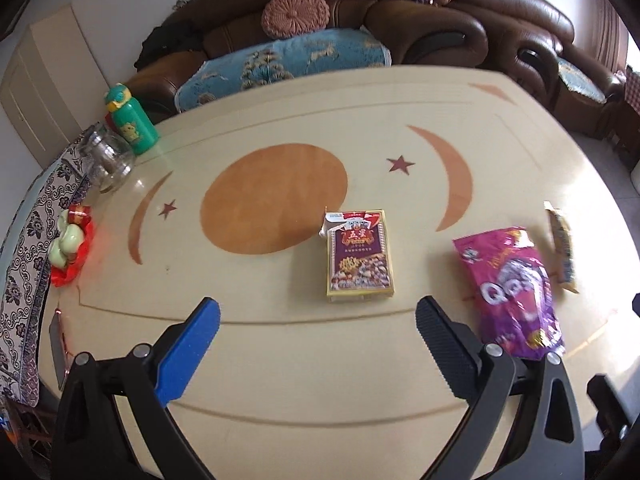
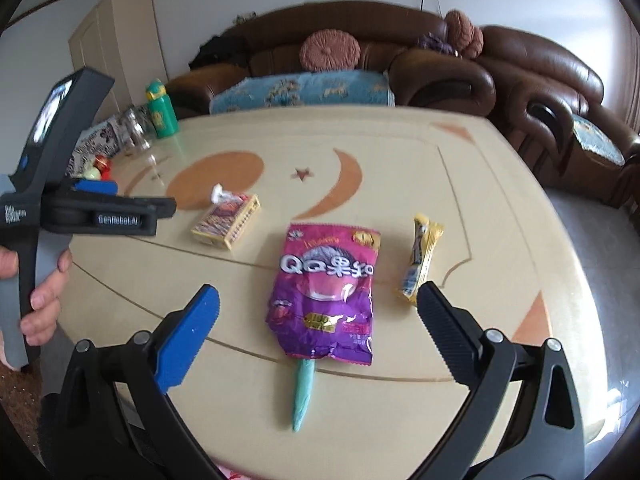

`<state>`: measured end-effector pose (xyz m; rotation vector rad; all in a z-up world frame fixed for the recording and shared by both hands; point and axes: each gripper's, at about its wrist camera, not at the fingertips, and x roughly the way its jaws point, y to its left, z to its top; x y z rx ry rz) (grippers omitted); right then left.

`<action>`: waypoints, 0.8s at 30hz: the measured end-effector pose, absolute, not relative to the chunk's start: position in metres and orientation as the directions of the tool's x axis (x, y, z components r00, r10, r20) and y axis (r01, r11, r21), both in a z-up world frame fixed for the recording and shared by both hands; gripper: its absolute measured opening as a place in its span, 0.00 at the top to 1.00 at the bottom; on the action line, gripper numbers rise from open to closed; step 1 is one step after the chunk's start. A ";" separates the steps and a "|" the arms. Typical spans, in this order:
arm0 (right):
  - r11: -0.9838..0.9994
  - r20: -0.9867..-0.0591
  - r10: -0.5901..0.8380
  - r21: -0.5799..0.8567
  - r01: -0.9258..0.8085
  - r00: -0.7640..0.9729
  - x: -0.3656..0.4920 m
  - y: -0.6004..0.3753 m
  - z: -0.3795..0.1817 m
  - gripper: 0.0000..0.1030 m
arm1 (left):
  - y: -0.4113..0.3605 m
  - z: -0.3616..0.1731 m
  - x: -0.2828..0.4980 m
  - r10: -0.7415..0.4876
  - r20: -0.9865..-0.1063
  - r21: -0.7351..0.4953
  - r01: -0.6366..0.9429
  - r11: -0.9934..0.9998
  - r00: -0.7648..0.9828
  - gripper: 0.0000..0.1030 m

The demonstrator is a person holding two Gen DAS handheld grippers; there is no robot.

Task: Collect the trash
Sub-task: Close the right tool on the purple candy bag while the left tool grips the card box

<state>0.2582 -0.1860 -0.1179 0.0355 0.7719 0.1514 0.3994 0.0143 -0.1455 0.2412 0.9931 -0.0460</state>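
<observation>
- Three bits of trash lie on the table (image 2: 500, 208), so I'll use the purple snack bag (image 2: 326, 292) as the landmark: the card box (image 2: 226, 220) sits off to its left and a little farther back, and the yellow wrapper (image 2: 422, 258) lies just beside its right edge, not touching.
- There's also a pale teal rolled thing (image 2: 303, 392) poking out from under the bag's near end, pointing back toward the camera. Can't tell what it is.
- The right gripper (image 2: 318, 308) is spread wide and holds nothing, and the bag lies straight ahead, pretty much centred between its two fingers.
- The bag's long axis runs away from that gripper, so I'd guess closing across its width would work.
- The left gripper (image 1: 318, 316) is also wide open and empty. From its side the card box (image 1: 358, 254) is dead ahead, long axis pointing away, while the bag (image 1: 512, 292) is off past its right finger.
- So my read: right hand is the nearer one for the bag, left hand for the box.
</observation>
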 end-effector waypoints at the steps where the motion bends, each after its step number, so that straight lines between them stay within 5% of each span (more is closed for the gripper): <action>1: 0.988 -0.698 0.150 0.086 -0.126 0.700 0.261 -0.186 -0.122 0.06 | 0.014 -0.149 0.405 0.068 -0.838 0.176 0.151 0.973 0.541 0.07; 24: 0.986 -0.804 0.167 0.141 -0.090 0.570 0.314 -0.182 -0.196 0.06 | -0.001 -0.223 0.488 0.026 -0.913 0.115 0.197 0.974 0.408 0.07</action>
